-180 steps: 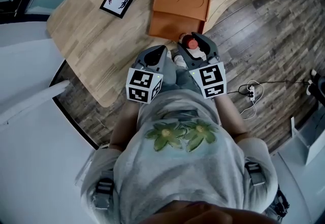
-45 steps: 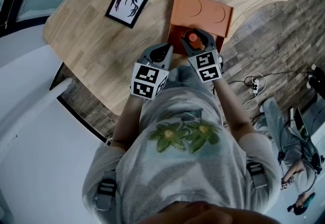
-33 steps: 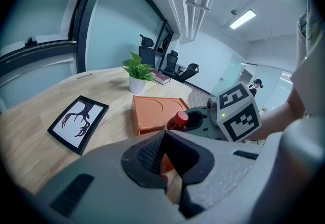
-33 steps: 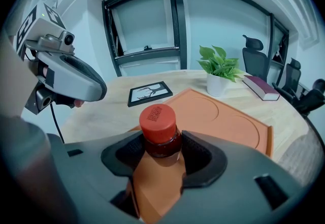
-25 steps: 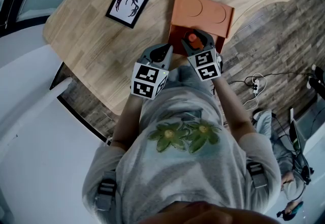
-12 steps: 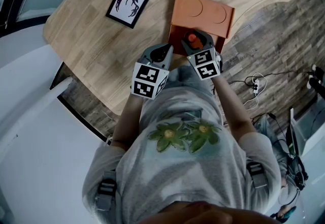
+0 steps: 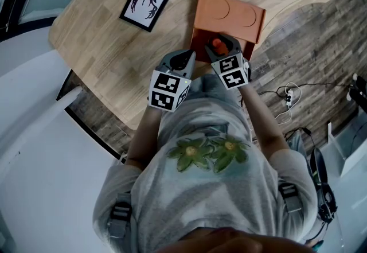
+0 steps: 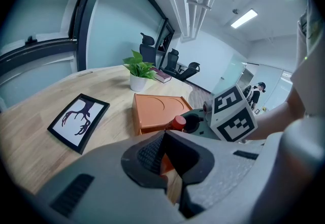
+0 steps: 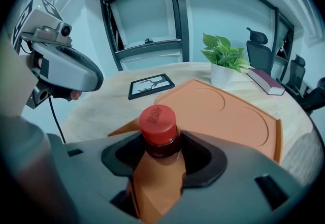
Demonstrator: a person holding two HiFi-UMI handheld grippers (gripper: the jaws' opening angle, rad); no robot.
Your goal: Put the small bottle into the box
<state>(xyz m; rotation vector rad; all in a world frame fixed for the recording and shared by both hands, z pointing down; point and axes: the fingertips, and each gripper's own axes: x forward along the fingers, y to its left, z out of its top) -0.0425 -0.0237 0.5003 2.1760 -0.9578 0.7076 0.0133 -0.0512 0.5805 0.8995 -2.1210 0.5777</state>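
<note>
My right gripper point(image 9: 161, 153) is clamped on the bottle point(image 9: 158, 119) just under its red cap, holding it upright over the open near end of the box point(image 9: 218, 111). My left gripper point(image 8: 162, 154), jaws together and empty, hangs just beside.

The right tool point(image 7: 222, 49) grips a red-capped bottle point(image 7: 217, 45) above the orange box point(image 7: 230, 14).

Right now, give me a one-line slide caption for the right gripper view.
Right tongs shut on the red-capped small bottle over the orange box; framed picture and potted plant behind.
</note>
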